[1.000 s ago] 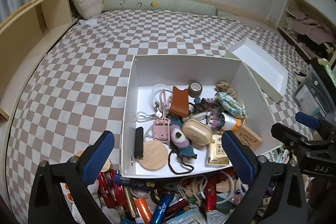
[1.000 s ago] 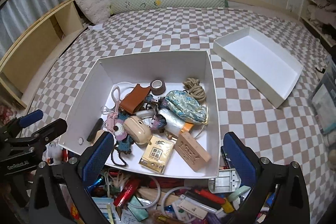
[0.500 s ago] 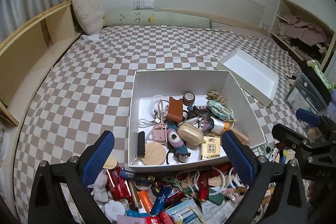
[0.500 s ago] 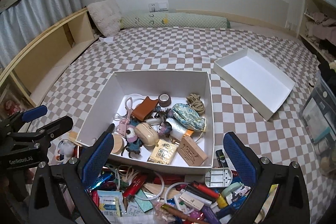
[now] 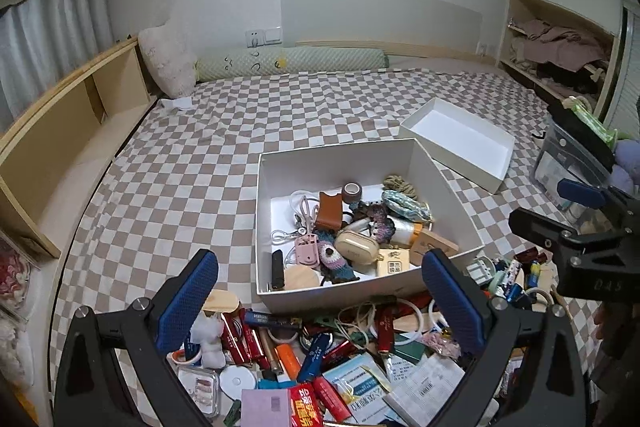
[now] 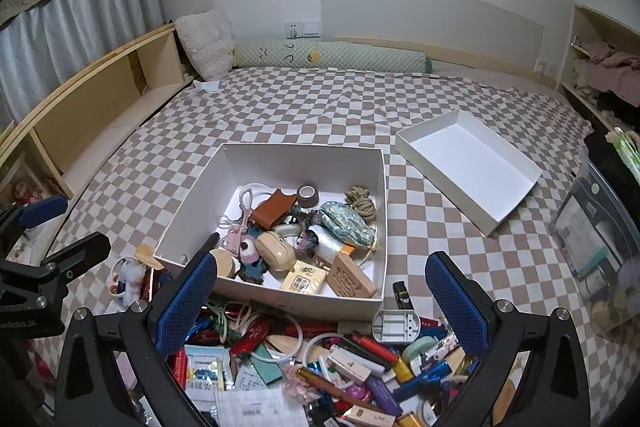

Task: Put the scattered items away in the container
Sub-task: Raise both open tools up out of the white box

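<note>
My left gripper (image 5: pixel 320 299) and right gripper (image 6: pixel 322 293) hang wide apart and empty above the bed (image 6: pixel 320 107), each holding nothing. Straight ahead of both, just past their fingertips, sits the white box (image 6: pixel 276 157), partly filled with a pouch (image 6: pixel 346 223), a tape roll (image 6: pixel 307 194) and a wooden block (image 6: pixel 351 277). The pile (image 6: pixel 340 359) of pens, tubes and packets lies beneath and between my fingers, against the box's near wall; the lid (image 6: pixel 468 163) rests ahead to my right, apart from the box.
</note>
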Demonstrator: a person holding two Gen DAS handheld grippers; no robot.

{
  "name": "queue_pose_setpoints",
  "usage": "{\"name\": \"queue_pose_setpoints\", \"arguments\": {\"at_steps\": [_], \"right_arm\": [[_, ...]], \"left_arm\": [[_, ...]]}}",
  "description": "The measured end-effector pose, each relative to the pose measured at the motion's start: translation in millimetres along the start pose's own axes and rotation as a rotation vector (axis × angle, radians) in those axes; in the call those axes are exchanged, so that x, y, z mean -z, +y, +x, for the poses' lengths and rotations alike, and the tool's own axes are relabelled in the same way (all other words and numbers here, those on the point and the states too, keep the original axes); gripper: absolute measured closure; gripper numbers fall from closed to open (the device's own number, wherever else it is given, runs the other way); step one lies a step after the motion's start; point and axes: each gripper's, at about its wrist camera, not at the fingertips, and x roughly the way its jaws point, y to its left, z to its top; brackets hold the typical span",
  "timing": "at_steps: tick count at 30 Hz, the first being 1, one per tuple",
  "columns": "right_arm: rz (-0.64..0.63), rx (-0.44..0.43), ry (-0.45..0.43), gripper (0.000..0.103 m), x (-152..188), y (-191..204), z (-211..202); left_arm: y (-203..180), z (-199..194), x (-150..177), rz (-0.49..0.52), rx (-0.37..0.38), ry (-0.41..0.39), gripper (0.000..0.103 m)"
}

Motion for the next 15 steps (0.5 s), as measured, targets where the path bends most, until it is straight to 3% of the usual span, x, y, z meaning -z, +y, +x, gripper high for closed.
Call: {"name": "queue_pose_setpoints", "arguments": {"at_steps": [15], "right_arm": [[-0.025,-0.022,-0.039,0.000,22,8,-43]], "left_arm": [[-4,-41,16,-0.045,0.048,-0.042,0.001]]}}
